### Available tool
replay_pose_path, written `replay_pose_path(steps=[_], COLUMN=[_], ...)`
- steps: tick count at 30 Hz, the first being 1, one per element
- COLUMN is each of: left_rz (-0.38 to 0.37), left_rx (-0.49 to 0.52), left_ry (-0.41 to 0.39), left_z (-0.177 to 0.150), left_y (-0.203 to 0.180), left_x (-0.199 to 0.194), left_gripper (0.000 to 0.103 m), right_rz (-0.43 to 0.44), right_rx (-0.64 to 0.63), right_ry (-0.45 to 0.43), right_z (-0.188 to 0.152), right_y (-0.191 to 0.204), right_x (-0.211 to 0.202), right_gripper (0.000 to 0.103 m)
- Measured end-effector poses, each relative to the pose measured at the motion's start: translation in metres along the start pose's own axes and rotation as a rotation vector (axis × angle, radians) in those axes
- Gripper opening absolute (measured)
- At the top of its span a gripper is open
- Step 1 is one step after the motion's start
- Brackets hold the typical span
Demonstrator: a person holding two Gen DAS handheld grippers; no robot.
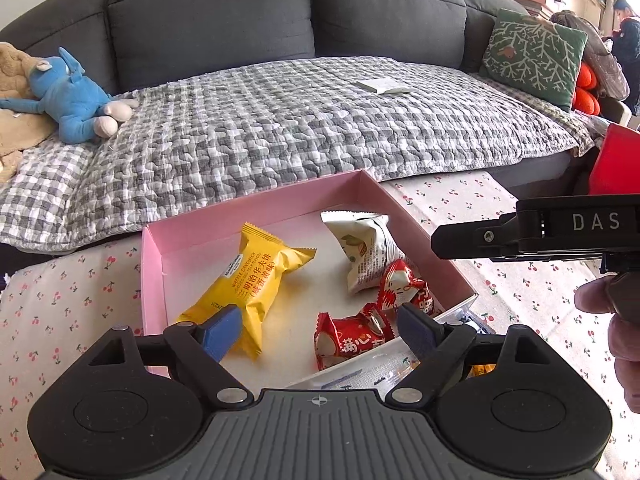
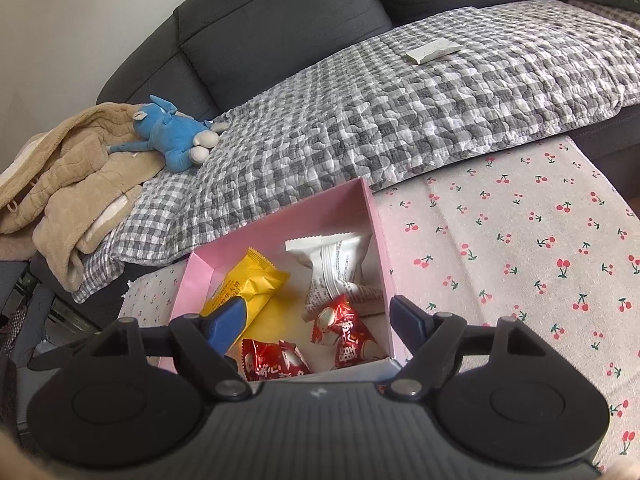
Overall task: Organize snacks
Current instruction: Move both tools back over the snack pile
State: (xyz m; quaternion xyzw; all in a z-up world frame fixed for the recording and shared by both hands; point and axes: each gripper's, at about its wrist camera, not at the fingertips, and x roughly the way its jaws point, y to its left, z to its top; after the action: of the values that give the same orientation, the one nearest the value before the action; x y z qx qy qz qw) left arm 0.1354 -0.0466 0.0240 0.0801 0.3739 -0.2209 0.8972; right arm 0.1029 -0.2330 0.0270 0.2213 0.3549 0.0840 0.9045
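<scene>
A pink box [image 1: 256,216] lies on a bench covered with a cherry-print cloth [image 1: 480,216], right in front of a grey sofa [image 1: 208,12]. A checked quilt [image 1: 280,120] is spread over the sofa seat. On it lie a blue plush toy [image 1: 68,96] at the left, a small white packet [image 1: 384,86] near the middle and a green cushion [image 1: 532,56] at the right. In the right wrist view a tan fleece garment [image 2: 68,188] is heaped beside the plush toy.

Four snacks lie in the box: a yellow pack [image 1: 256,276] on the left, a white pack [image 1: 364,248] toward the far right corner, and two red packs, one [image 1: 404,288] against the right wall, the other [image 1: 348,340] at the near edge. A clear wrapper [image 1: 360,372] overlaps the box's near edge just in front of the nearer red pack.

The left tool [image 1: 318,330] hangs over the near end of the box with its jaws spread and nothing between the pads. Its left finger [image 1: 220,332] lies over the near end of the yellow pack; the nearer red pack sits between the fingers, below them, and no grip on it shows.

The right tool [image 2: 314,324] is likewise spread and empty above the same end of the box, with both red packs between its fingers. From the left wrist view its black body [image 1: 540,236] reaches in from the right, over the cloth beside the box, with the person's hand [image 1: 612,320] behind it.
</scene>
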Motion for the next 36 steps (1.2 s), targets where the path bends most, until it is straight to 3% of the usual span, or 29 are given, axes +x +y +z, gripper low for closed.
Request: replay_pose_path(steps=[12,20,36], left_rz=[-0.008,0.034,0.043], left_rx=[-0.046,-0.032,0.019], left_ry=[-0.043,-0.057,-0.108], left_z=[-0.030,-0.060,-0.119], left_y=[0.013,0.011,0.003], left_x=[-0.049,-0.069,-0.088], left_gripper=[0.093,0.094,0.099], right_rz=[-0.039,-0.066,-0.106], right_rx=[-0.112,-0.201,-0.264], right_ry=[0.013,-0.001,-0.016], right_z=[-0.018,-0.035,-0.081], right_y=[0.007,0.016,0.017], right_x=[-0.021,-0.037,-0.050], right_gripper=[0.093,0.100,0.103])
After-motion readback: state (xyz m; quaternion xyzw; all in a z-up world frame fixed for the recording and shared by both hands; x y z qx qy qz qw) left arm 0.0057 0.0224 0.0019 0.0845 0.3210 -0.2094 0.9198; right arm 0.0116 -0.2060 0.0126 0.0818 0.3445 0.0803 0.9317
